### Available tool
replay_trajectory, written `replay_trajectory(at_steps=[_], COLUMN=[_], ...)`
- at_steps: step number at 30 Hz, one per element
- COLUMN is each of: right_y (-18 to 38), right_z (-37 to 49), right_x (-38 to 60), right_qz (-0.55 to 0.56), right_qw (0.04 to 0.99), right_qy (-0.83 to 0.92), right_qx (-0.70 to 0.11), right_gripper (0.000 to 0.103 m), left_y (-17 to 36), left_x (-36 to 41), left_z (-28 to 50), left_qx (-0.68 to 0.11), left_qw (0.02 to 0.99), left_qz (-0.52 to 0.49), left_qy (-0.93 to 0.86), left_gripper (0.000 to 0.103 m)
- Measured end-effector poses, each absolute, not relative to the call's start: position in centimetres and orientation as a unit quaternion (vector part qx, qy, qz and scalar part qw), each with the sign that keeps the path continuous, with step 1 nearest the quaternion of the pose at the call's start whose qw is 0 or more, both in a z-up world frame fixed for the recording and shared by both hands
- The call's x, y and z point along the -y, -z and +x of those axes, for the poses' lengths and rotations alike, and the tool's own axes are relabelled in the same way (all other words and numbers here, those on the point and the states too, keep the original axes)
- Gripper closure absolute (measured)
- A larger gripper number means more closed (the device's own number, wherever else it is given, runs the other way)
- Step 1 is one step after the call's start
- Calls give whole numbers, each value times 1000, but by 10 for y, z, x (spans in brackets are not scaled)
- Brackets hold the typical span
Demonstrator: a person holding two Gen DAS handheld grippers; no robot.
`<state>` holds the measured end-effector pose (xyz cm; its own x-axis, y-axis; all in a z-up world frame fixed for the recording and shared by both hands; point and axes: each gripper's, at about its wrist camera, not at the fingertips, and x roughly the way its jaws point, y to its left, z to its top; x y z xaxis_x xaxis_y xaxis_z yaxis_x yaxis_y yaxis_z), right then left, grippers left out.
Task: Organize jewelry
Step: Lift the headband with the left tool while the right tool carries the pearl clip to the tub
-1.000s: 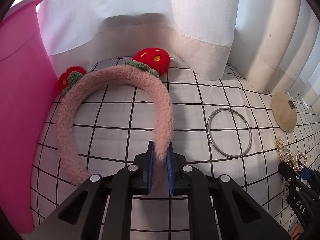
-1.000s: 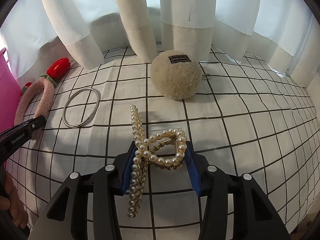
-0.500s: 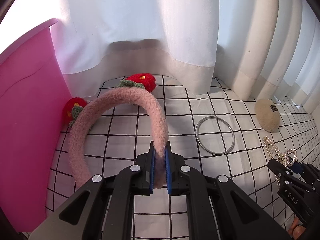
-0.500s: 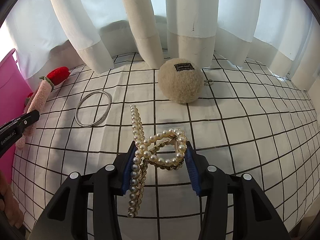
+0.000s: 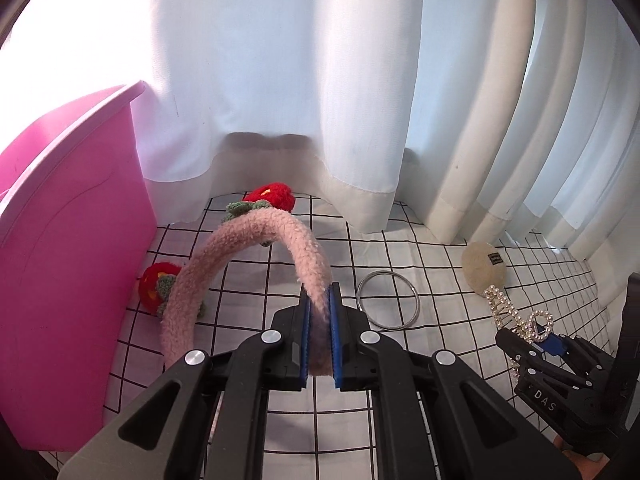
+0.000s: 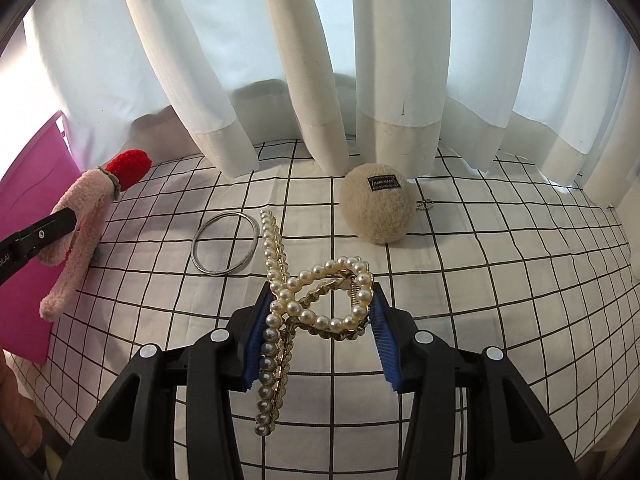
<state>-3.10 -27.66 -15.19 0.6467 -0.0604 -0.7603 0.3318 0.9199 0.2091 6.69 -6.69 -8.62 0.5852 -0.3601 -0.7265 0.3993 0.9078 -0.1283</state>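
My left gripper [image 5: 319, 300] is shut on one arm of a fluffy pink headband [image 5: 256, 236] with red knitted strawberries [image 5: 272, 196], held up off the checked cloth. Seen from the right wrist, the same headband [image 6: 82, 216] hangs at the far left beside the pink bin [image 6: 28, 208]. My right gripper [image 6: 320, 312] is shut on a pearl hair claw [image 6: 320, 300], its long toothed side pointing away and towards me. In the left wrist view, that pearl claw [image 5: 520, 318] and right gripper [image 5: 538, 340] sit at the lower right.
A tall pink bin [image 5: 68, 248] stands at the left. On the checked cloth [image 6: 480, 280] lie a silver bangle [image 6: 226, 244], a beige fuzzy puff [image 6: 376, 208] and a small metal charm [image 6: 425, 205]. White curtains [image 6: 320, 80] hang along the back edge.
Both grippers have risen with their loads. The headband has come up off the cloth and more of the pink bin's wall and rim shows. The pearl claw is higher above the cloth.
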Motion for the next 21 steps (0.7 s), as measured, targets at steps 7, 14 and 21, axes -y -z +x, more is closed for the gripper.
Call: replay_trajectory(at_steps=[7,14,21], right_y=[129,104,79], right_z=[-36,-40,-40], right_x=[275,272,268], right_qz=[158,145,132], right_qw=[903,915,927], right_qy=[97,78,58], right_qx=[-388,-368,-347], right_gripper=[58,58,58], left_y=[60,33,3], left_x=[58,54,48], left_z=[60,48,37], left_qx=[-383,-355,-329], left_qw=[899,911,922], left_qz=[13,9,-3], left_qy=[214,208,203], left_gripper=[94,94,94])
